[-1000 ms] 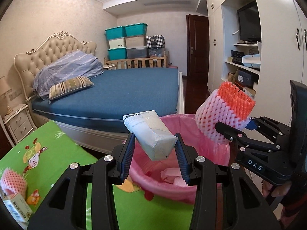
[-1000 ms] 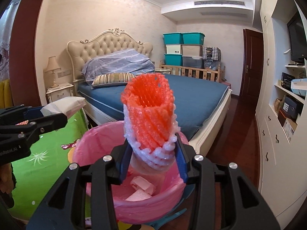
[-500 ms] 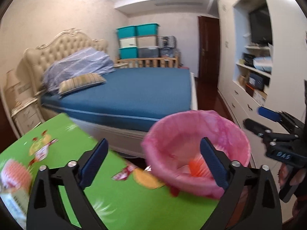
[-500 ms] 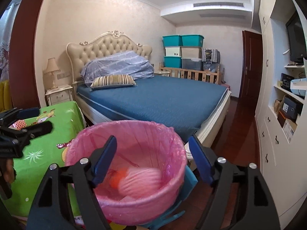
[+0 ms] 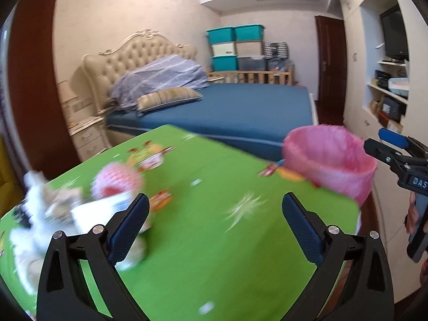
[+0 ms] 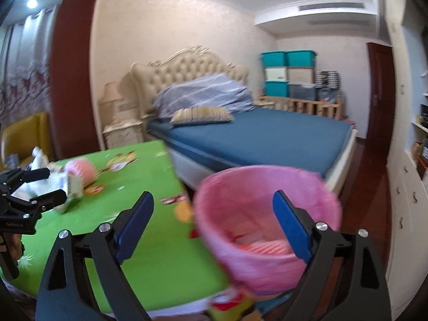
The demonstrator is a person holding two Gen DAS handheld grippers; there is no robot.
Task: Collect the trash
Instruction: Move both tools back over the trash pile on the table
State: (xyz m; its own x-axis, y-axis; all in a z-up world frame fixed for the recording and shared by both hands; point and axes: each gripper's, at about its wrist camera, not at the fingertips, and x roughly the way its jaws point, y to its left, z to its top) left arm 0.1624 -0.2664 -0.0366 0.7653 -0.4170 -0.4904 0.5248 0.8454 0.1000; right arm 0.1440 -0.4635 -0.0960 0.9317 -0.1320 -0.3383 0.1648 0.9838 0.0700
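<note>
Presently the left gripper (image 5: pixel 214 222) stands with its jaws wide apart and nothing between them, held over the green counter (image 5: pixel 214 254). Its blue-padded fingers (image 5: pixel 128 224) frame bare cloth printed with cartoon figures. The right gripper (image 6: pixel 212 220) is likewise spread and empty, positioned above the near rim of the pink-lined bin (image 6: pixel 267 214), which stands just beside the counter's right edge.

Inside the bin, a pink foam net (image 6: pixel 264 248) and some pale scraps lie at the bottom; motion blur prevents finer identification of those scraps.

Remaining trash sits on the far-left part of the counter, well apart from the bin. It comprises another pink foam fruit net (image 5: pixel 117 184), a white carton (image 5: pixel 104 211) just beside it and a heap of crumpled white tissue (image 5: pixel 34 214). The items appear to touch one another, though blur in both views leaves their edges uncertain. In the right wrist view the left gripper is seen near this heap, jaws parted.

Beyond the counter stands a bed (image 6: pixel 256 139) with a blue cover, a tufted headboard and a striped pillow (image 6: pixel 200 113). Teal storage boxes (image 5: pixel 235 34) are stacked against the far wall.
</note>
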